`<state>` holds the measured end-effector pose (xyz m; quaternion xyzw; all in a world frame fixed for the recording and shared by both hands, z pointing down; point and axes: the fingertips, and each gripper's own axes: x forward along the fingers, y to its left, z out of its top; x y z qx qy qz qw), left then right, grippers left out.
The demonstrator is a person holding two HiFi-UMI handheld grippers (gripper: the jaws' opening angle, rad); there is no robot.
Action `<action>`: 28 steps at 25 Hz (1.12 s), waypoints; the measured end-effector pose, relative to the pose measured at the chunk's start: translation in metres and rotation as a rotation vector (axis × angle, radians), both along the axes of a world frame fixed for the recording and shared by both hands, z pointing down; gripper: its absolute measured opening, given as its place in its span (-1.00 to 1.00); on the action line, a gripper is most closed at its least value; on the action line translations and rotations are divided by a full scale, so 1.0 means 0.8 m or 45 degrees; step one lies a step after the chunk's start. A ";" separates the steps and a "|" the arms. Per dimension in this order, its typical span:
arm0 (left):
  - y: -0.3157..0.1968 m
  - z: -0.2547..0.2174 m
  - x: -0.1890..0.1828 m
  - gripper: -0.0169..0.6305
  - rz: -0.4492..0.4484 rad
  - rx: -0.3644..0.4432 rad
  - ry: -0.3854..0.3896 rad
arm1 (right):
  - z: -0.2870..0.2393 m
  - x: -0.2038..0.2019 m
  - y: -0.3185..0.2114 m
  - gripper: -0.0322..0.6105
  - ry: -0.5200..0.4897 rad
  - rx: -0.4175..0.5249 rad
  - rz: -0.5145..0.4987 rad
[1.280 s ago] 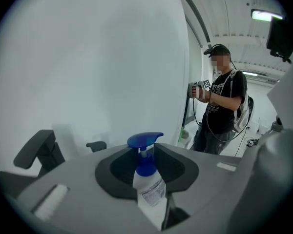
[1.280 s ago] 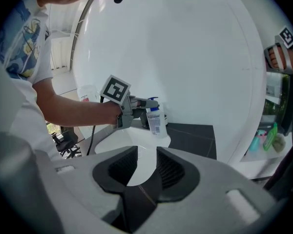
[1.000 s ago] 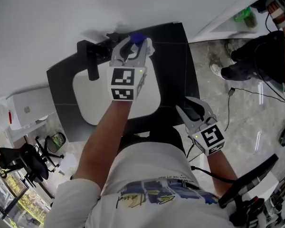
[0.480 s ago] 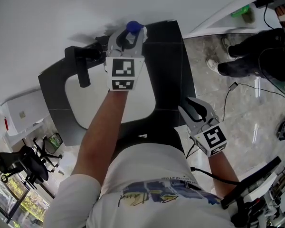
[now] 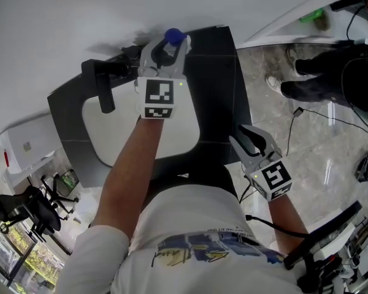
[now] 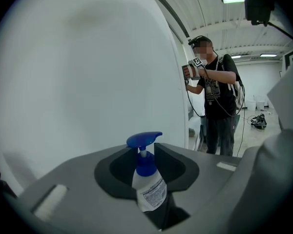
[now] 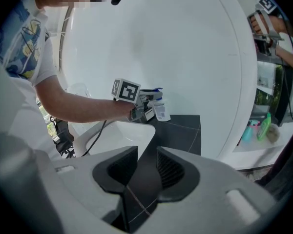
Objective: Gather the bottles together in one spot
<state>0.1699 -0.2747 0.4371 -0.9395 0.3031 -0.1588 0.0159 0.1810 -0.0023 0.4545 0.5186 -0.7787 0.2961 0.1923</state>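
Observation:
A white bottle with a blue pump top stands upright between the jaws of my left gripper, which is shut on its body. In the head view its blue pump shows above the left gripper at the far edge of the black counter, by the white wall. The right gripper view shows the bottle low over the counter's back edge; whether it touches I cannot tell. My right gripper hangs open off the counter's near right corner, with nothing between its jaws.
A white sink basin with a black faucet is set into the counter, left of the bottle. A person in dark clothes stands on the floor at right. Green items sit on a shelf to the right.
My left gripper has carried the bottle a little toward the wall and rolled it from tilted to upright. The right gripper has hardly shifted.

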 end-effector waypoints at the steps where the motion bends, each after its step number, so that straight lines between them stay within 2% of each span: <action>1: 0.001 0.000 0.000 -0.62 0.003 0.002 -0.001 | 0.000 0.000 -0.001 -0.53 -0.001 0.003 -0.002; 4: 0.004 0.000 0.001 -0.57 0.013 0.001 -0.003 | -0.002 -0.003 -0.005 -0.53 -0.005 0.014 -0.009; 11: 0.013 0.005 0.008 -0.26 0.042 0.004 -0.029 | -0.002 -0.003 -0.005 -0.53 -0.007 0.014 -0.017; 16: 0.009 0.010 0.010 -0.11 0.010 0.030 -0.049 | -0.001 -0.002 -0.003 -0.53 -0.003 0.012 -0.020; 28: 0.021 -0.010 -0.028 -0.08 -0.048 -0.017 -0.010 | -0.006 -0.013 -0.008 -0.53 0.025 0.020 -0.078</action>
